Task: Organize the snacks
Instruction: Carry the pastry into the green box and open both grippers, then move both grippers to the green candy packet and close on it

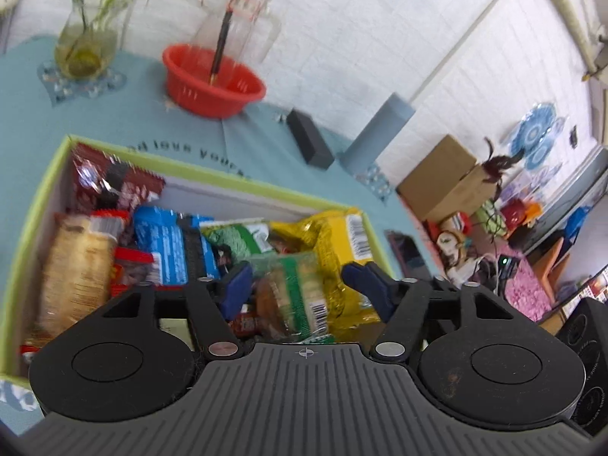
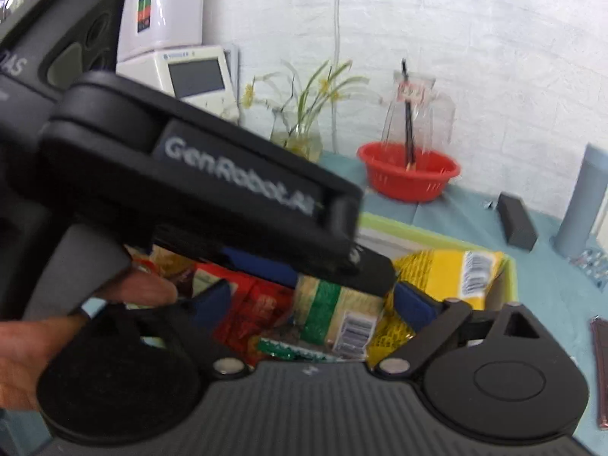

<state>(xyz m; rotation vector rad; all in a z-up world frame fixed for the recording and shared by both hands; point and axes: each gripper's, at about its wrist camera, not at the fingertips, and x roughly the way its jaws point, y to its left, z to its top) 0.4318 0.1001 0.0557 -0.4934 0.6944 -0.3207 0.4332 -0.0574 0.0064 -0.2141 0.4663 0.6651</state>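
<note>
Left wrist view: left gripper (image 1: pixel 302 285) fingers (image 1: pixel 237 285) are spreading wide around a green-striped snack pack (image 1: pixel 300 296), not pinching it, hovering over the green-rimmed box (image 1: pixel 45 174). Snacks are lying packed inside: yellow bag (image 1: pixel 342 235), blue wrapper (image 1: pixel 167 247), red pack (image 1: pixel 110 186), cracker sleeve (image 1: pixel 72 266). Right gripper (image 2: pixel 307 304) fingers (image 2: pixel 414 307) are also spreading apart, hanging over the same box beneath the left device. Box is sitting on the teal tabletop (image 1: pixel 152 114); red colander (image 1: pixel 212 83) and glass vase (image 1: pixel 85 43) are standing behind it.
</note>
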